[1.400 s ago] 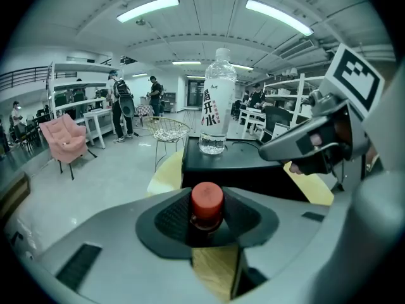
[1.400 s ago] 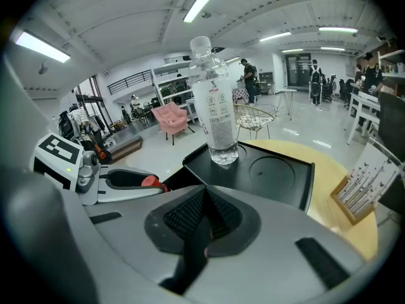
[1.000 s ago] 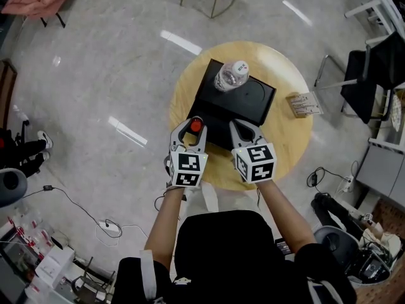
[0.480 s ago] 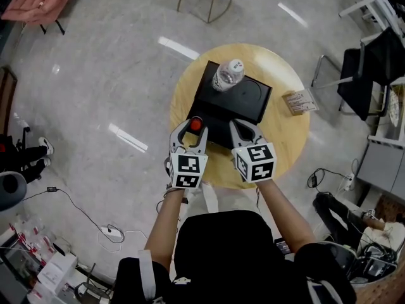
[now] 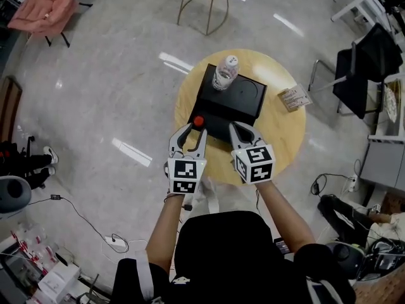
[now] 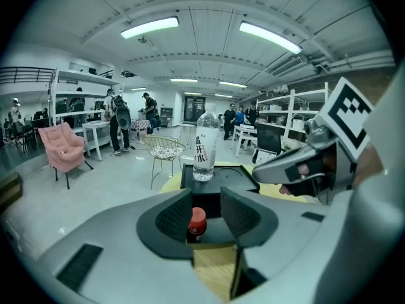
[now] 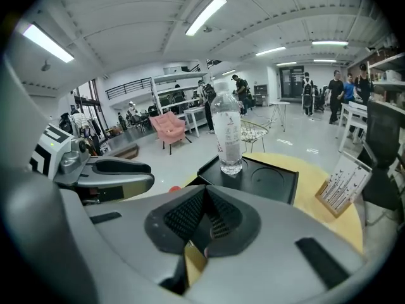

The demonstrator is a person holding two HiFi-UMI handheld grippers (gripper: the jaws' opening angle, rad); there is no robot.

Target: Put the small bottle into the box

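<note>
1. The left gripper [image 6: 206,211] has its jaws spread and closing around the small bottle [image 6: 197,224], pads not pressing it
2. The right gripper [image 7: 204,217] is pressed together, empty
3. The small bottle stands at the box's [image 5: 242,104] near left corner

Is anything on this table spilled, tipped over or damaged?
Nothing stands out. The water bottle stands upright on the black box, and the small bottle is upright between the closing jaws of the left gripper, not yet pinched. No spill shows on the table.
</note>
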